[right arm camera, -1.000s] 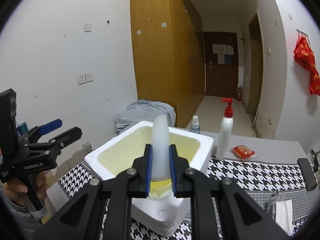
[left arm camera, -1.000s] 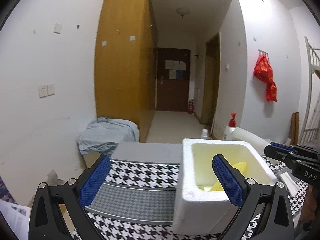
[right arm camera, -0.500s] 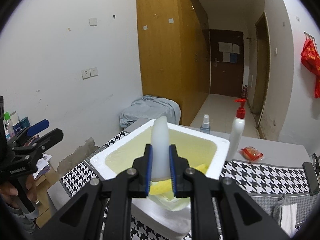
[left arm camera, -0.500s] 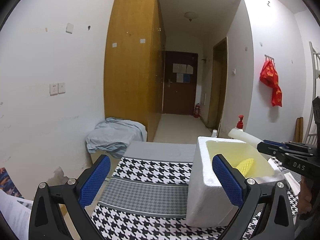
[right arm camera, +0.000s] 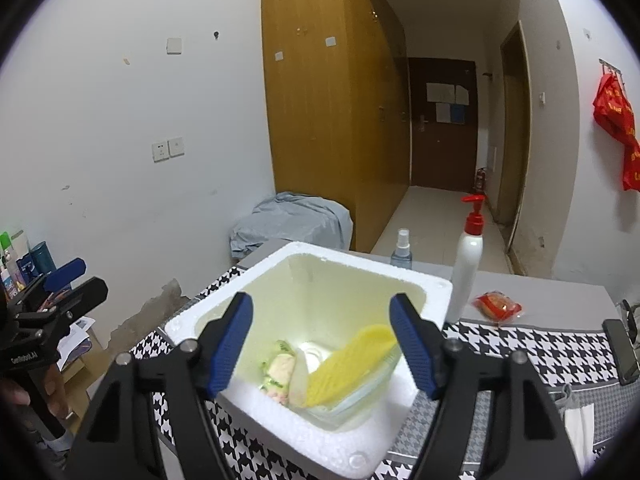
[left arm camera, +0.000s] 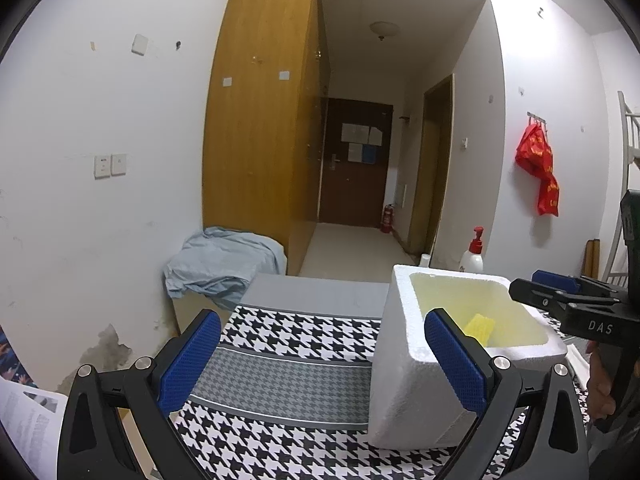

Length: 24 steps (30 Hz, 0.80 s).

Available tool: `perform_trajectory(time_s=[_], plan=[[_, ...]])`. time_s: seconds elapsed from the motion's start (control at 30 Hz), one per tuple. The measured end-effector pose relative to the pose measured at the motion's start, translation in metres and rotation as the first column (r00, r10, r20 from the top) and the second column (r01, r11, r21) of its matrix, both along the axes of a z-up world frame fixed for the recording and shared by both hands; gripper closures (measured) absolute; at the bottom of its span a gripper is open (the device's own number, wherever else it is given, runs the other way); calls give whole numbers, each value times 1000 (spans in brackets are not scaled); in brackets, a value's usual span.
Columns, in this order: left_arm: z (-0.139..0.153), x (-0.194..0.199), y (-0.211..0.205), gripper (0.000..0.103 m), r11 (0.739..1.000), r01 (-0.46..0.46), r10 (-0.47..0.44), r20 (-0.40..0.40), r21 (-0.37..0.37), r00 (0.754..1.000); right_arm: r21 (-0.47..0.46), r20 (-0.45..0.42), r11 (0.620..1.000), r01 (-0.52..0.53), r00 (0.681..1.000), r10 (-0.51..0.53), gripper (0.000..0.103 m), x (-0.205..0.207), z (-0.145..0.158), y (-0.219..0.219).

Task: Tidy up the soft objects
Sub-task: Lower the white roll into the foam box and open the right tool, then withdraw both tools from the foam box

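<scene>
A white foam box (right arm camera: 420, 292) stands on the houndstooth cloth; it also shows in the left wrist view (left arm camera: 404, 380). Inside lie a yellow ridged soft piece (right arm camera: 348, 364), a white soft piece (right arm camera: 298, 380) and a pale green-edged item (right arm camera: 280, 364). My right gripper (right arm camera: 322, 344) is open and empty, right above the box opening. My left gripper (left arm camera: 322, 360) is open and empty, low over the cloth to the left of the box. The yellow piece (left arm camera: 482, 326) shows in the left wrist view too.
A white pump bottle with a red top (right arm camera: 466, 264) and a small spray bottle (right arm camera: 401, 250) stand behind the box. A red snack packet (right arm camera: 496, 306) lies on the grey table (right arm camera: 560, 296). A white cloth (right arm camera: 580, 420) and a dark phone (right arm camera: 622, 352) lie right.
My right gripper has opened and let go of the white soft piece, which now lies in the box. My left gripper has drawn back to the left, away from the box.
</scene>
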<state>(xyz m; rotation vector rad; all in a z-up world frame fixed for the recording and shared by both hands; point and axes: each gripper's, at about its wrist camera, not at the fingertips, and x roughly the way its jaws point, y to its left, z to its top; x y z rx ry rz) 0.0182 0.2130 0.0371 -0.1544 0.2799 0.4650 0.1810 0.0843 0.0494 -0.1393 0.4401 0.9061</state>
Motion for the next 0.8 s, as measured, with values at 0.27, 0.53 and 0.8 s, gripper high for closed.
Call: perform_trajectory(time_s=[0.27,0.53,0.8], plan=[[3,0,-12,1,999,35,-35,2,2,999,2,14,1000,31,999,-32,25,-7,3,-14],[7,-2,-33,1,997,74,-74,8,12,997,45,24,998,40,999,-41,11,-17,12,-44],[12,-1,-55,1,993,114,-114,10,23,993,58,43,997,55,997,-58,8,-31,9,-65]])
